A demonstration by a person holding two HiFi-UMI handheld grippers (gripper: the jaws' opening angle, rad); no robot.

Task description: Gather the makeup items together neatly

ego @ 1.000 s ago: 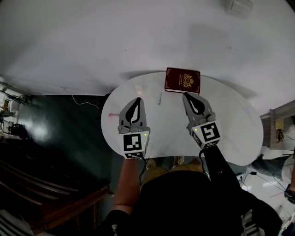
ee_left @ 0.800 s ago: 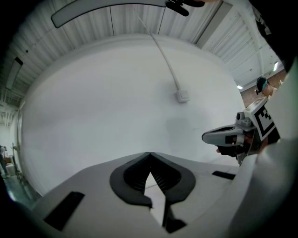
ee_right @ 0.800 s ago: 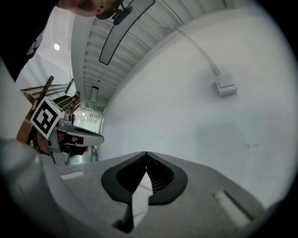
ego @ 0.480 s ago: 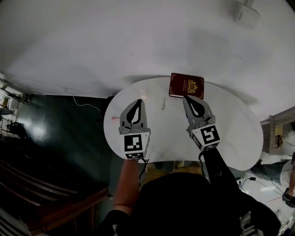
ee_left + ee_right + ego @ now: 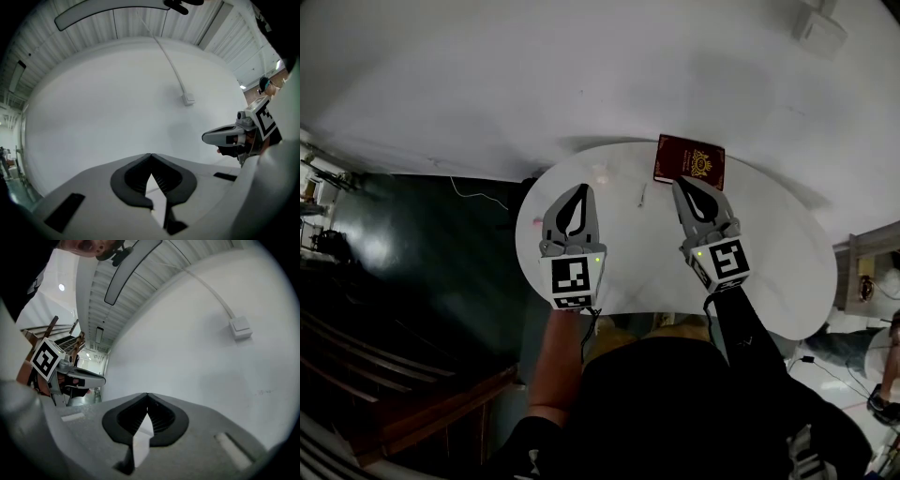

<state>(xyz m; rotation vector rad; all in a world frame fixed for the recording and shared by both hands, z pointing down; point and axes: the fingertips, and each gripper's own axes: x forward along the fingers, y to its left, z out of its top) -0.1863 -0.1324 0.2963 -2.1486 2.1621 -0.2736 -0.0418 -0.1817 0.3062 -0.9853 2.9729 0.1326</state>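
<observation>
The left hand-held gripper (image 5: 579, 190) is clenched with nothing between its dark ribbed pads: in its own view the two jaws meet at a point and only bare white wall shows past them. The right hand-held gripper (image 5: 681, 184) is clenched and empty as well, its jaws pressed together at the tip. Both are held side by side and well apart over the near half of the white, round-edged counter (image 5: 769, 267), each with its black-and-white marker cube nearest the person, whose bare left forearm (image 5: 553, 375) and dark right sleeve (image 5: 741, 342) lead up to them from below. Each gripper also shows at the edge of the other's view, pointing level. Between the two tips and slightly beyond them, a thin pale stick-shaped makeup item (image 5: 642, 196) lies on the counter, clear of both grippers. Further back, at the far edge of the counter, lies a dark red rectangular case with a gold emblem on its lid (image 5: 692, 161). In the head view the right gripper's tips sit right at the case's near left corner, but whether they touch it cannot be told. To the left of the counter the floor is dark green (image 5: 441, 244). Behind everything stands a plain white wall carrying a small white box (image 5: 188, 99) fed by a thin white conduit.
</observation>
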